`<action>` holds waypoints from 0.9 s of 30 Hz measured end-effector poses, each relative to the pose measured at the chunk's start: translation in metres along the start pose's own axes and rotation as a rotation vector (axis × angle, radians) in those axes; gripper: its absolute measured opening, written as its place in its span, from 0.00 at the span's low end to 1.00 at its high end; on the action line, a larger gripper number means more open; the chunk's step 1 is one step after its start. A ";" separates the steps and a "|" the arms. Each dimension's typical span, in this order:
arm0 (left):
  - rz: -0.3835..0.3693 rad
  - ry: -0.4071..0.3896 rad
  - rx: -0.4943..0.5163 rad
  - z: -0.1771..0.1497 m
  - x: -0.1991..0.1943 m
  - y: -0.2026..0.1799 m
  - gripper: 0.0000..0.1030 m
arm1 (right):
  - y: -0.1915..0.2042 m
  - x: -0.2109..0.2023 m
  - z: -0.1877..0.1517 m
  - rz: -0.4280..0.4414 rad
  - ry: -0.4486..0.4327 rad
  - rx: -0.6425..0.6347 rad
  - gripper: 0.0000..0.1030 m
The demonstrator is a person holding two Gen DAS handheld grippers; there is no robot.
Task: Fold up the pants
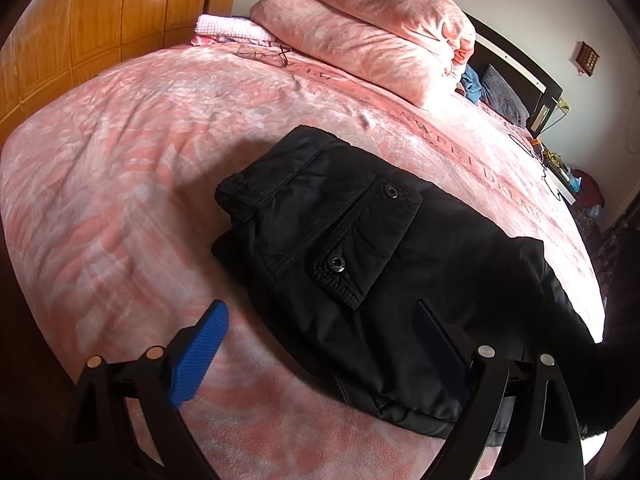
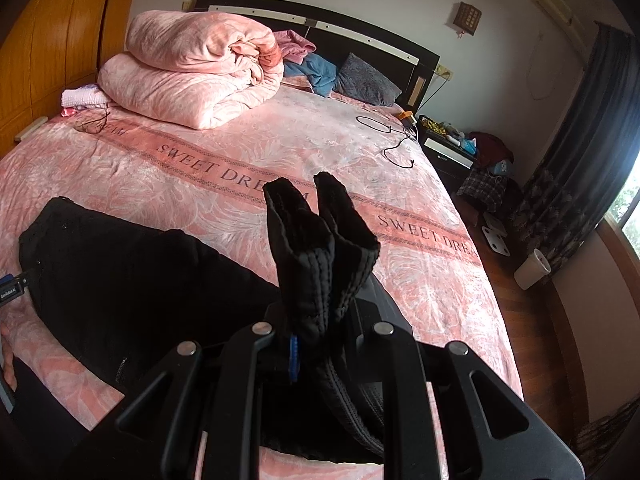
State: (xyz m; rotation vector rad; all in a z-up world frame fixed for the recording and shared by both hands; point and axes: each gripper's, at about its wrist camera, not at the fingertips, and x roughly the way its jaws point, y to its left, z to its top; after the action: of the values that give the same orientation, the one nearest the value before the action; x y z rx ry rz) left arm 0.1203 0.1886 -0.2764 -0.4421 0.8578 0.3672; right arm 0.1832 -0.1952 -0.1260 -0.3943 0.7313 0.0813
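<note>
Clamped on the bunched cuff ends of the black padded pants [image 2: 320, 248], the right gripper [image 2: 316, 344] holds both hems upright above the pink patterned bedspread [image 2: 240, 152], presumably so the legs can be carried over toward the waist for a fold. Over on the left, the waist and snap-flap pocket section of the pants lies flat on the near part of the bed. Above it the left gripper [image 1: 320, 344] hovers with its blue pads spread wide and empty, seemingly ready to pin the cloth.
</note>
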 end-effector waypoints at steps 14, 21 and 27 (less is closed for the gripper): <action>-0.010 0.002 -0.014 0.000 0.000 0.003 0.91 | 0.042 0.026 -0.013 -0.027 0.045 -0.115 0.15; -0.015 0.005 -0.024 -0.001 0.000 0.004 0.91 | 0.065 0.037 -0.023 -0.045 0.058 -0.185 0.15; -0.015 0.005 -0.026 -0.001 0.000 0.005 0.91 | 0.082 0.046 -0.032 -0.065 0.063 -0.244 0.15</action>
State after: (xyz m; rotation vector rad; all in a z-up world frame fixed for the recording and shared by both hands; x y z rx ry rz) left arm 0.1177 0.1925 -0.2780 -0.4735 0.8551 0.3633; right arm 0.1802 -0.1347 -0.2050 -0.6556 0.7723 0.0980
